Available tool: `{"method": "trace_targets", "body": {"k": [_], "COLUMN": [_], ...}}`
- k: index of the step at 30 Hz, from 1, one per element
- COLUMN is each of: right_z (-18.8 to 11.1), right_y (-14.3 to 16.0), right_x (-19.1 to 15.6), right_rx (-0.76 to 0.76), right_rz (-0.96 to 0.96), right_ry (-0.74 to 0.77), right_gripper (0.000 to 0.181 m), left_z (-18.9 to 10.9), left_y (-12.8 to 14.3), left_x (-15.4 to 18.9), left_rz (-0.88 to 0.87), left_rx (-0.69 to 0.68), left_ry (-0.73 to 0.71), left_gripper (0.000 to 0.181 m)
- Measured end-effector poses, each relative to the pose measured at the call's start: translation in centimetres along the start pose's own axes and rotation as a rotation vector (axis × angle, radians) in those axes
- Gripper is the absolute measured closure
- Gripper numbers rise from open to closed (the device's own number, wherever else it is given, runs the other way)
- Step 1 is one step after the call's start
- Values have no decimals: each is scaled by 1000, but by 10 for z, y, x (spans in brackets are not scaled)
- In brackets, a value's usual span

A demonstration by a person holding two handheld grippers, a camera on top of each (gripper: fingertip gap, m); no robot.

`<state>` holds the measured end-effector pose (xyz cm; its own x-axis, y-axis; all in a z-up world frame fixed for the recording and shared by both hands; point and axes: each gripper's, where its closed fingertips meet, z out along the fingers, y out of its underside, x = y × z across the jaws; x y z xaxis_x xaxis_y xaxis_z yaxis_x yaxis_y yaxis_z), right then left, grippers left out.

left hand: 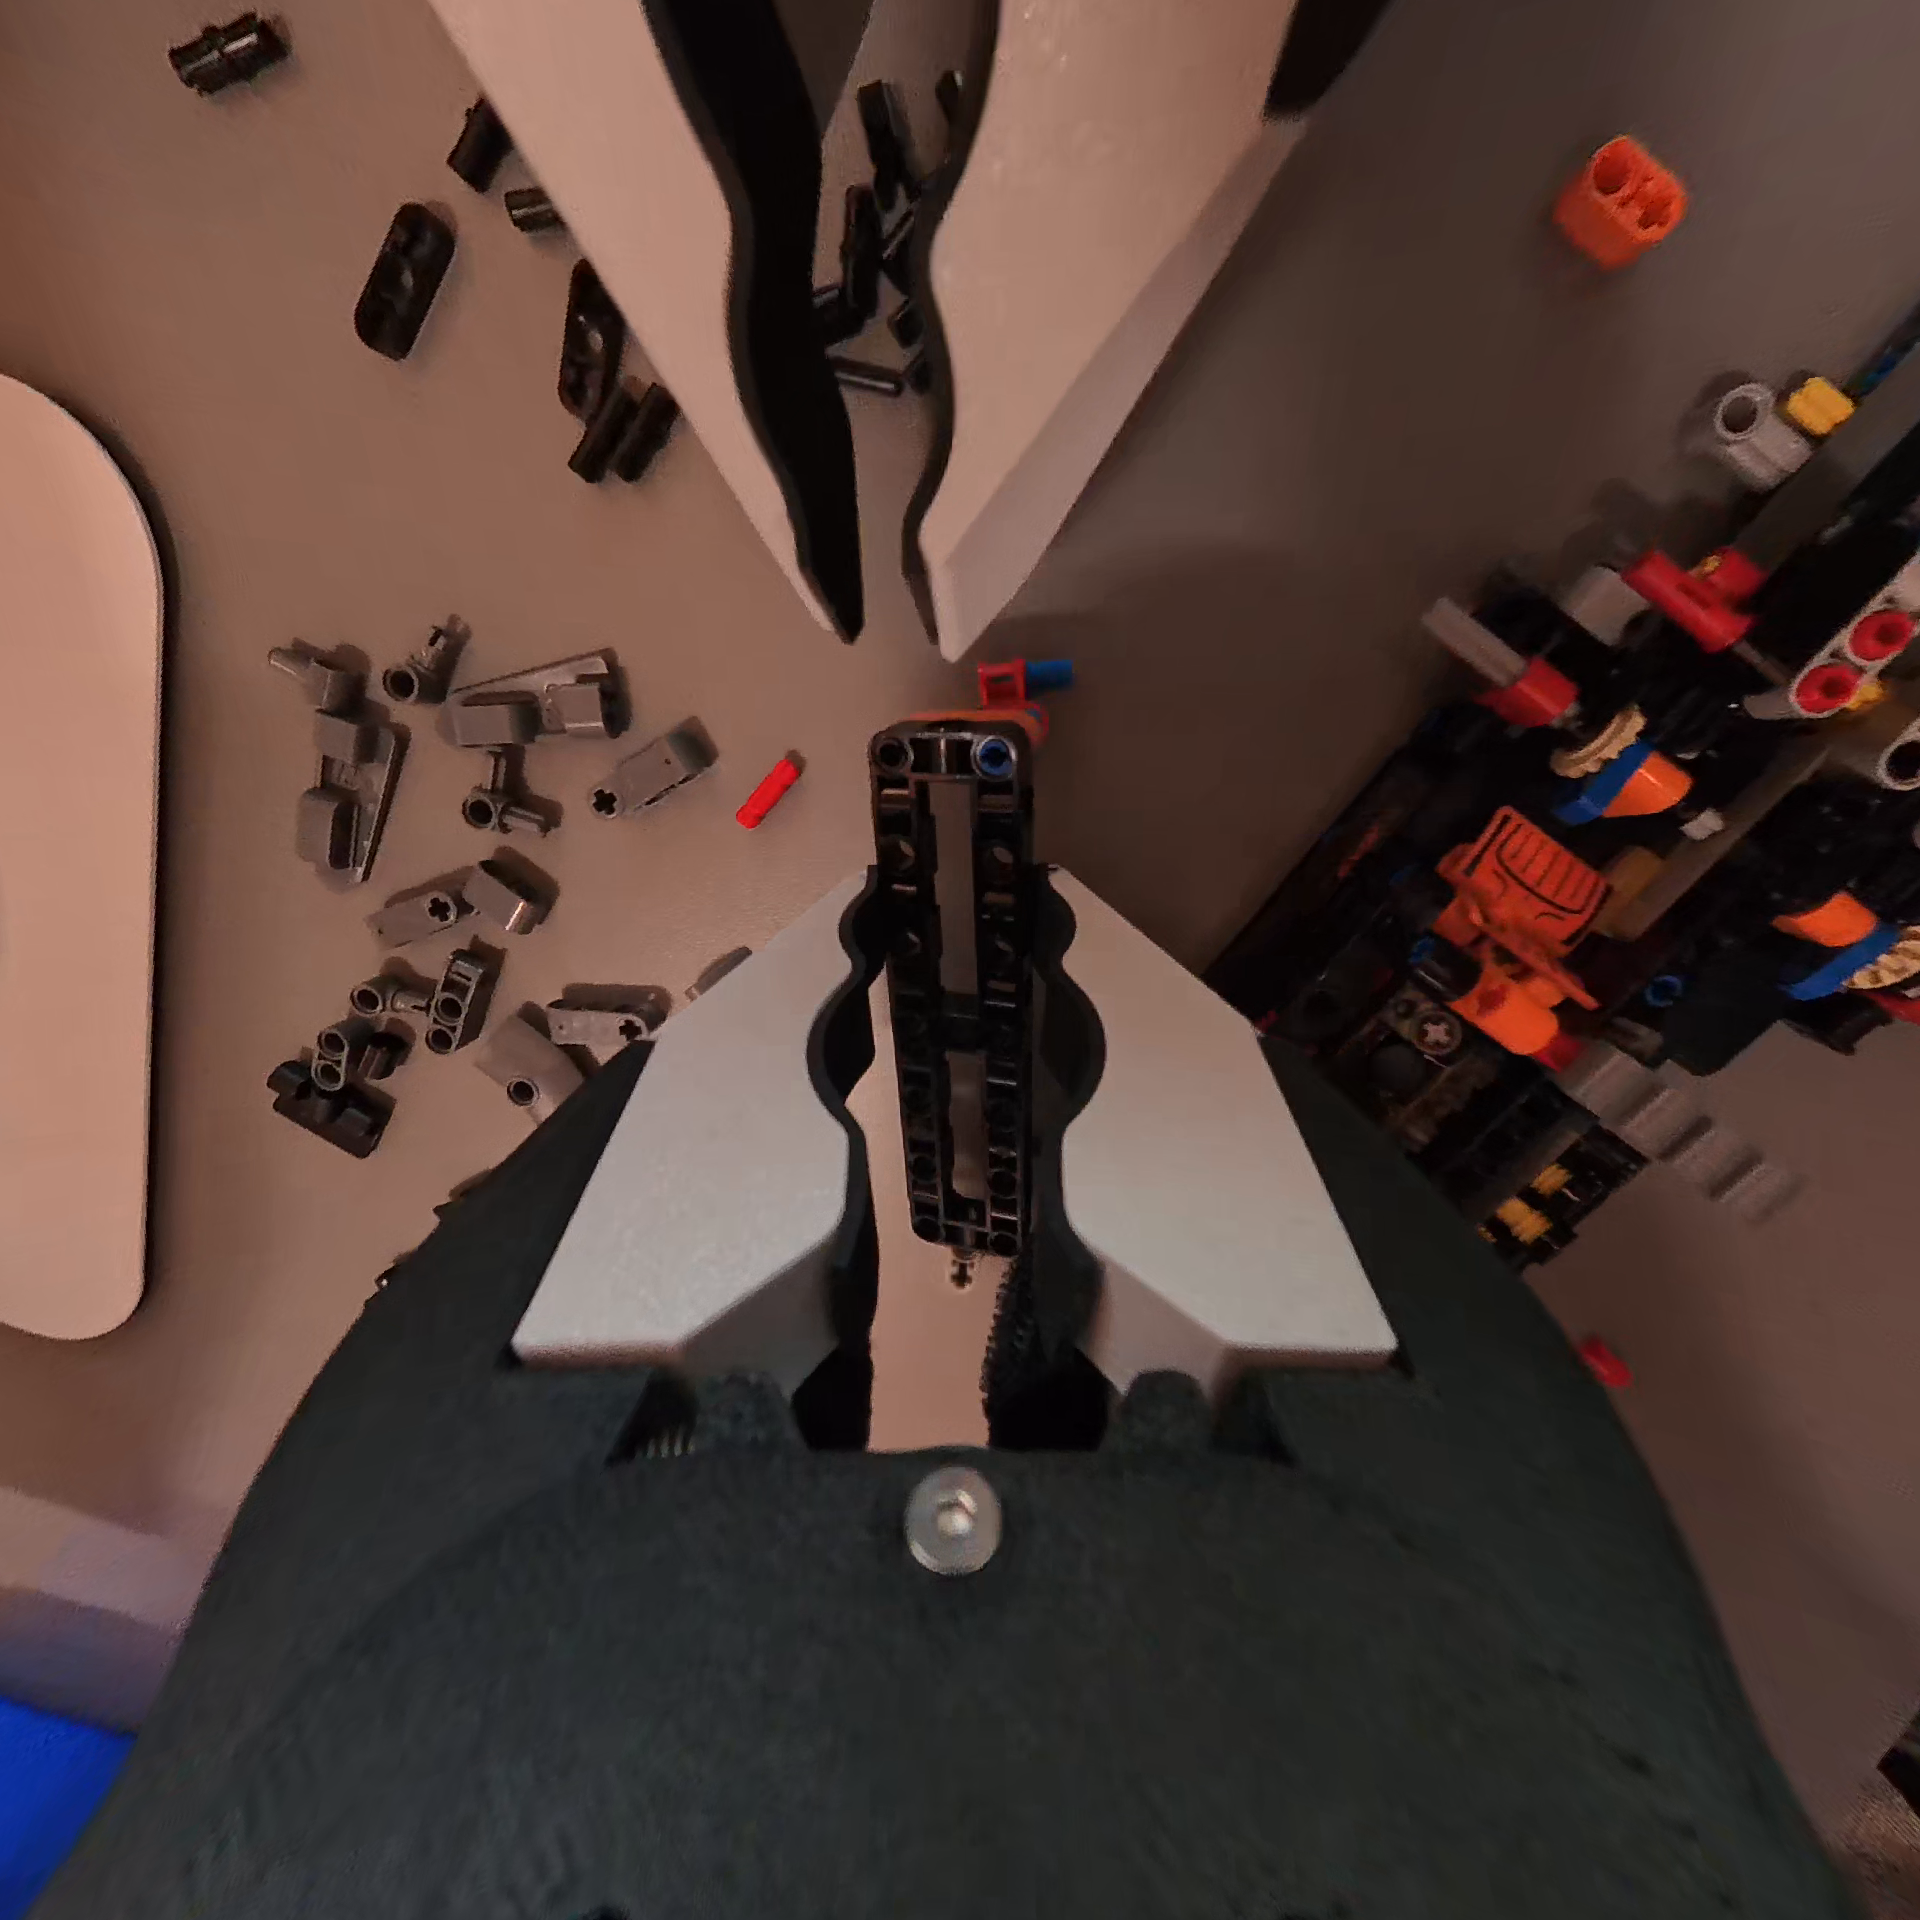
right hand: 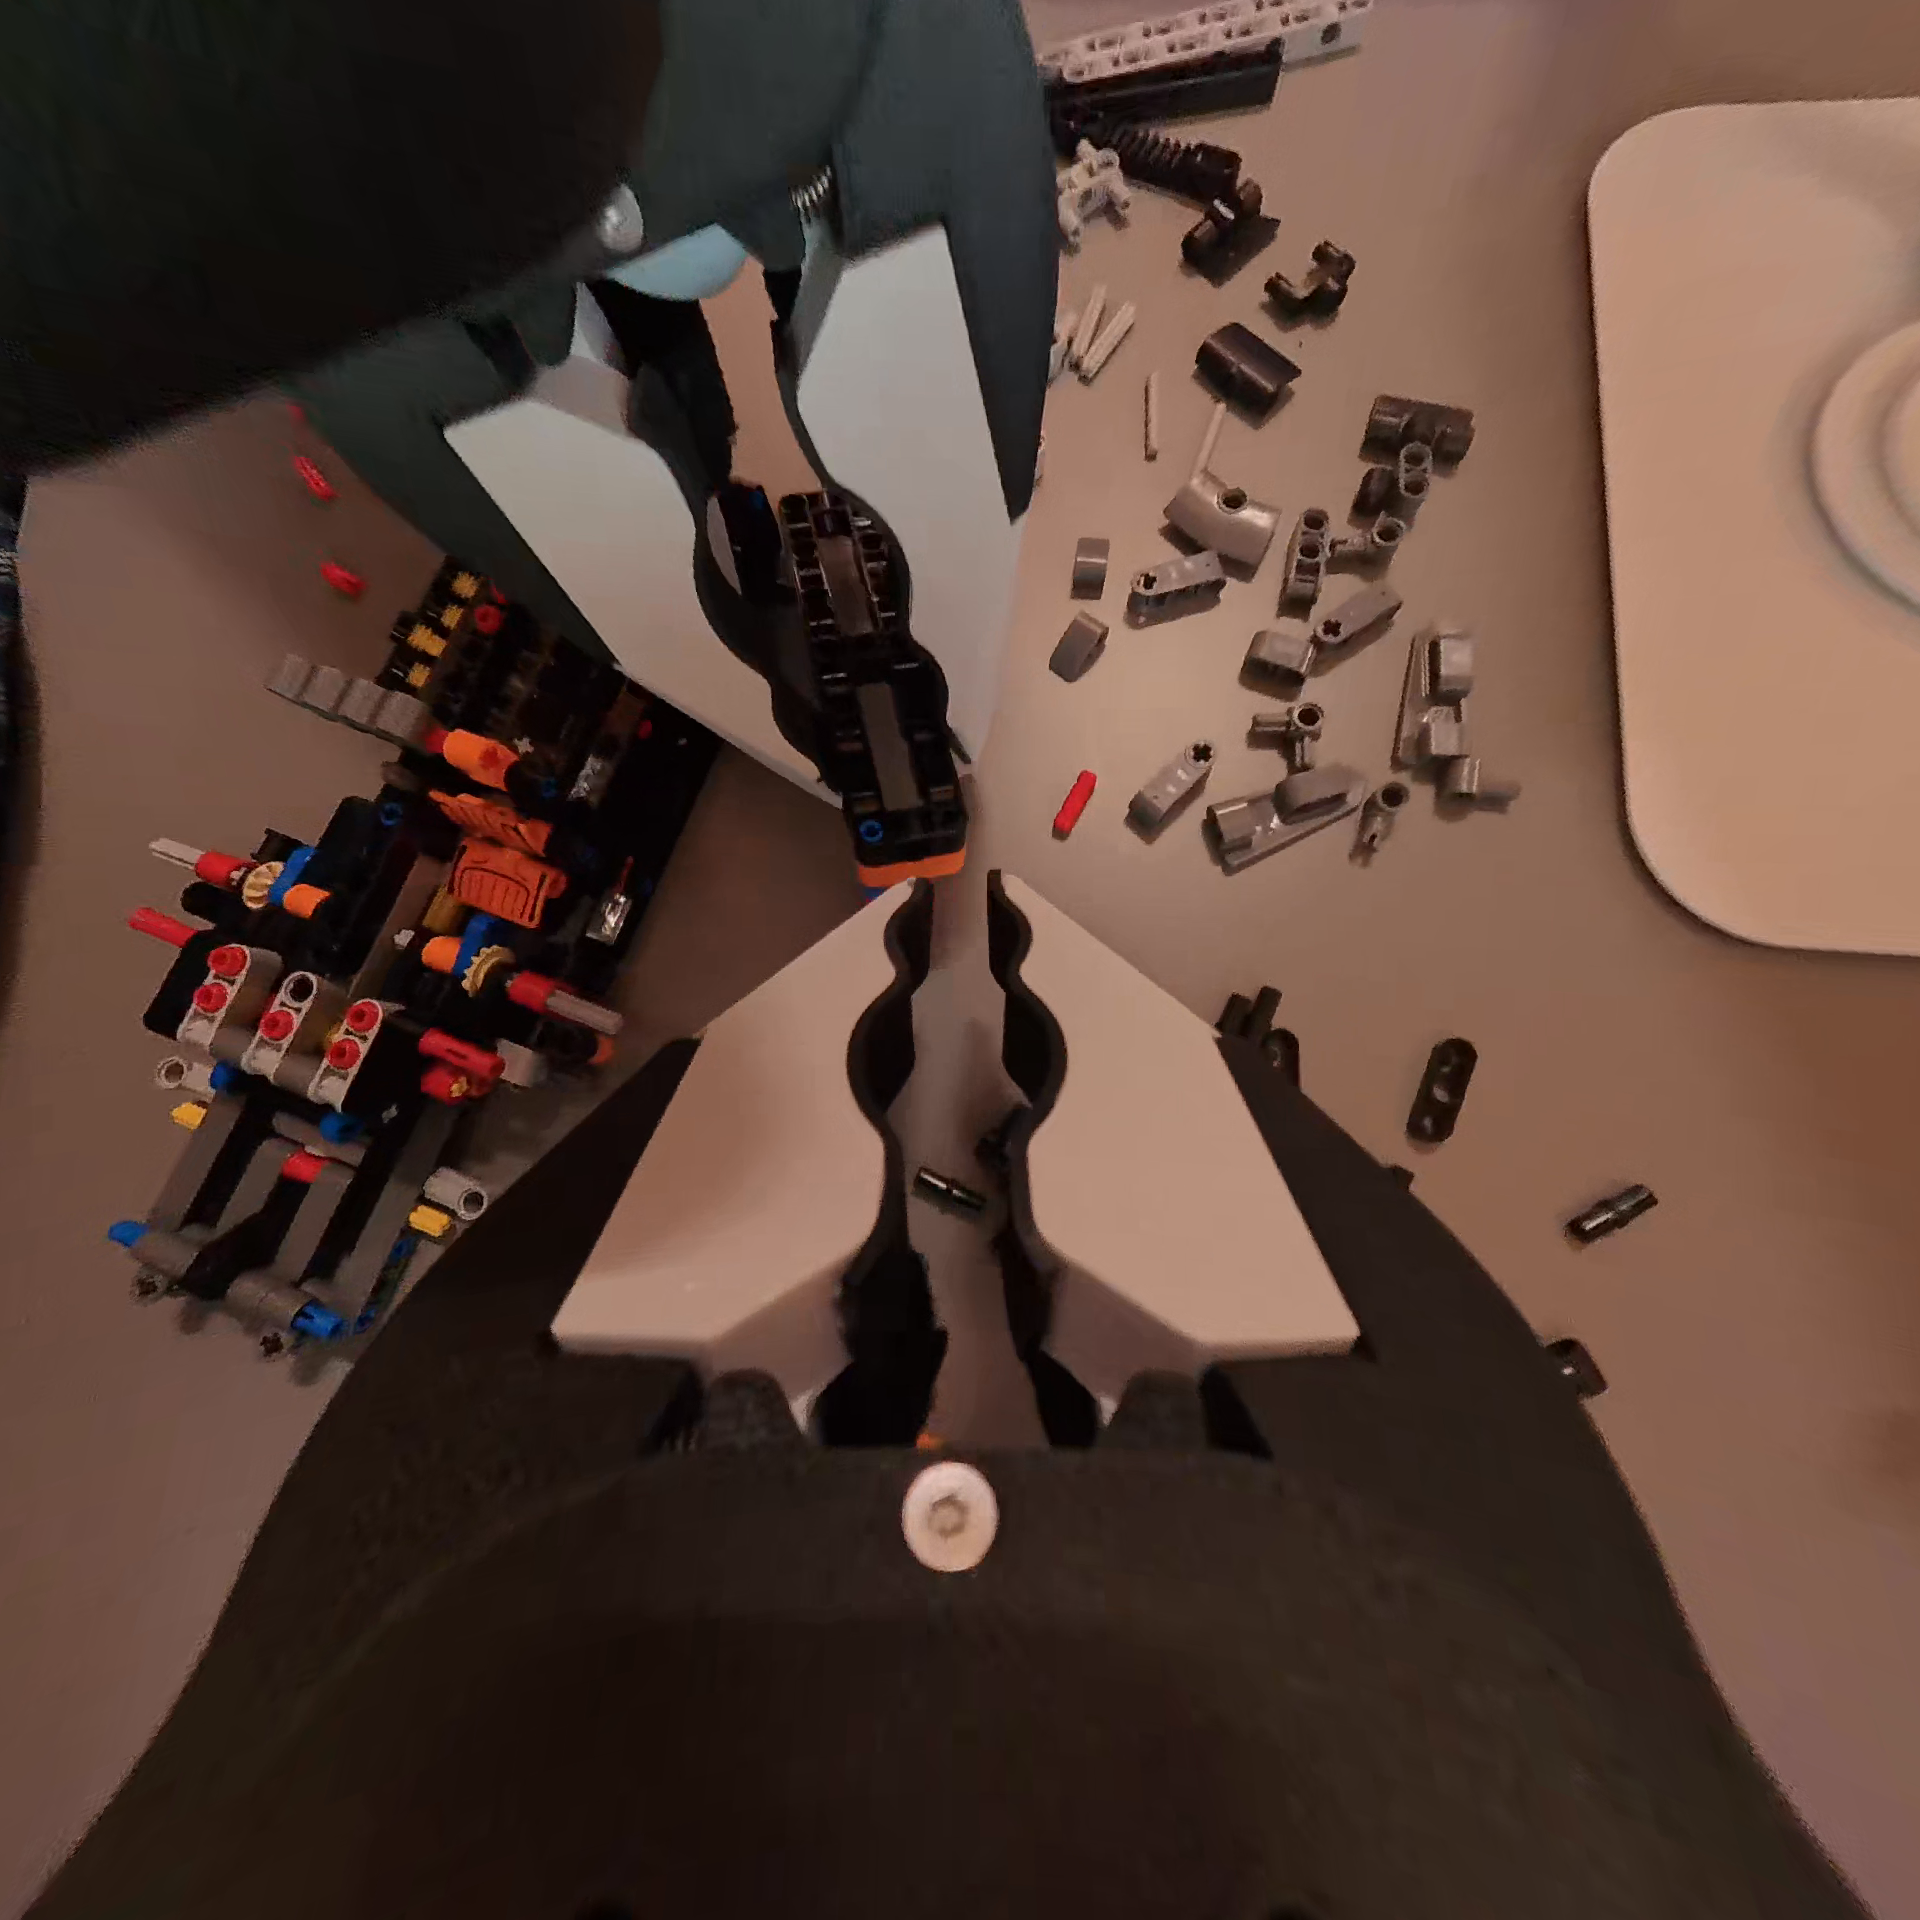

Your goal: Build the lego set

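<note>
Now, in the left wrist view, the left gripper clamps a black frame, its blue-pinned end poking past the tips. The right gripper points at it from opposite, tips just beyond the frame. Grey parts lie loose on the worktop; the model stands apart from them.

From the right wrist view, the right gripper stands narrowly parted and empty, almost touching the frame's orange end. A black pin lies on the worktop below.

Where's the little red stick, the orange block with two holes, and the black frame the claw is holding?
red pin (left hand: 770,792), left wrist view, its middle.
orange block (left hand: 1620,204), left wrist view, holed face.
black frame (left hand: 953,894), left wrist view, upper bar.
</note>
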<state>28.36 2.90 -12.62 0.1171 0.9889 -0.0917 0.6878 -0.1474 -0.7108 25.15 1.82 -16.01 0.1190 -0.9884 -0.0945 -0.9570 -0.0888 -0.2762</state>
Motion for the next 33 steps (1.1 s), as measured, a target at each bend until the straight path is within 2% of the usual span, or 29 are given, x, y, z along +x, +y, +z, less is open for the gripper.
{"method": "trace_targets", "body": {"k": [6, 27, 33], "right_z": [3, 4, -1], "right_y": [1, 12, 2], "right_x": [-2, 2, -6], "right_rx": [-6, -11, 48], "right_rz": [-2, 6, -77], "right_ry": [-69, -84, -100], "right_gripper": [179, 180, 167], "left_z": [0, 3, 3], "left_y": [3, 4, 5], "left_x": [0, 2, -1], "left_rz": [0, -85, -72], "left_rx": [-52, -137, -160], "left_ry": [-17, -23, -40], "left_gripper": [154, 154, 154]}}
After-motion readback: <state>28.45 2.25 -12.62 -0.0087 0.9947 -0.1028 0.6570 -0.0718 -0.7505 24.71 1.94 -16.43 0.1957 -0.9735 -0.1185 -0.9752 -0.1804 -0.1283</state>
